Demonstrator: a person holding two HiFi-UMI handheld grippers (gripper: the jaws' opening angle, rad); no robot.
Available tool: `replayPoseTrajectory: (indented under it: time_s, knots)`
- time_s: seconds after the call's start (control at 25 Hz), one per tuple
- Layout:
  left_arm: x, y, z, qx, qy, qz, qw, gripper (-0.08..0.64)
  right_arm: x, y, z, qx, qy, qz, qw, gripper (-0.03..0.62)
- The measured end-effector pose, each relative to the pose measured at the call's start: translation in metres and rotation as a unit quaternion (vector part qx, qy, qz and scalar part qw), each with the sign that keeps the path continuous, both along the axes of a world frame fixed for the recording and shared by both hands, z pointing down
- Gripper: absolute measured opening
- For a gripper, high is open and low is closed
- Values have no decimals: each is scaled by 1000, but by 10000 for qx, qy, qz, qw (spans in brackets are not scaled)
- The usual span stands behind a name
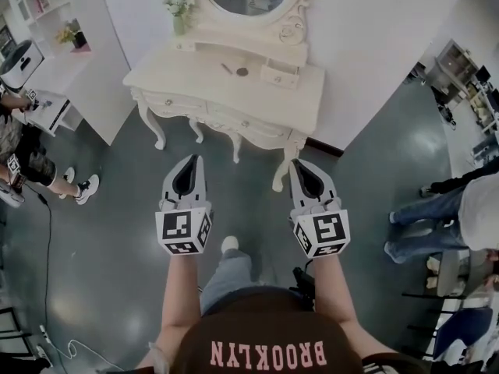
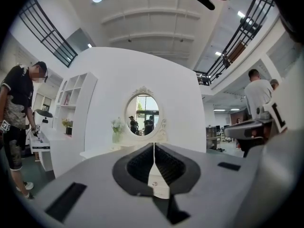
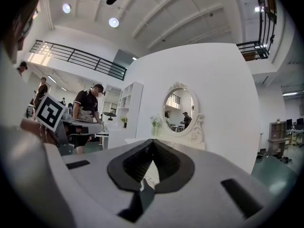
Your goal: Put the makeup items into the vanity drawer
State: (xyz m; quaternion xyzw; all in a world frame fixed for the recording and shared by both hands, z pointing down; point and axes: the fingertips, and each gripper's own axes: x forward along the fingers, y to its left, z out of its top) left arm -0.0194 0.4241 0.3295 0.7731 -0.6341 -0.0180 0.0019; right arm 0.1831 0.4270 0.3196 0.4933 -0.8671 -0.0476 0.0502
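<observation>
L side: left gripper (image 1: 190,160) empty; fingers (image 2: 138,164) shut tip to tip, nothing btwn them
R side: right gripper (image 1: 299,165) same; fingers (image 3: 135,164) closed right up, nothing held
Makeup: on the desk (image 1: 179,78) top at my 12; a slim stick (image 1: 226,68) w/ a round dark piece (image 1: 242,72) just beside it at its 3; too small to say what they are; both grippers well apart from them
Drawers: front drawers (image 1: 248,123) look shut; small drawer box (image 1: 279,75) on the top at 1, can't tell if it's ajar
Risk 1: I judge both pieces lie low & flat; going in w/ shut fingers would only shove them; the stick could roll off the front edge
Risk 2: no drawer plainly open yet; picking first leaves one gripper to tug a small knob; a slip there may jolt the desk & scatter what's on it
Risk 3: vase (image 1: 179,25) of flowers at 11, near the makeup; a wide L swing could tip it
Risk 4: cable (image 1: 48,240) on the floor (image 1: 117,232) at 8, bystanders (image 1: 31,158) at 9 & 3; a sidestep on approach could snag or bump
</observation>
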Motion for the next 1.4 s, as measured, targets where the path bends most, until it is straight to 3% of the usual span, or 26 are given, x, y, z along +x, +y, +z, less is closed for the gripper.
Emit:
replayPoseTrajectory:
  time_s: [0.44,1.0,1.4]
  knots:
    - [-67,-127,-6,-6,-4,169,9999,6,-71,-116,-4,34,192,130,9997,-2]
    - [-102,-215,17,-180,35,4,9998,6,-96,-220,19,-180,148,61,9997,-2]
    - [-132,-344,30,-444,-47,-142,9989,6,-126,-359,29,-341,102,-63,9993,-2]
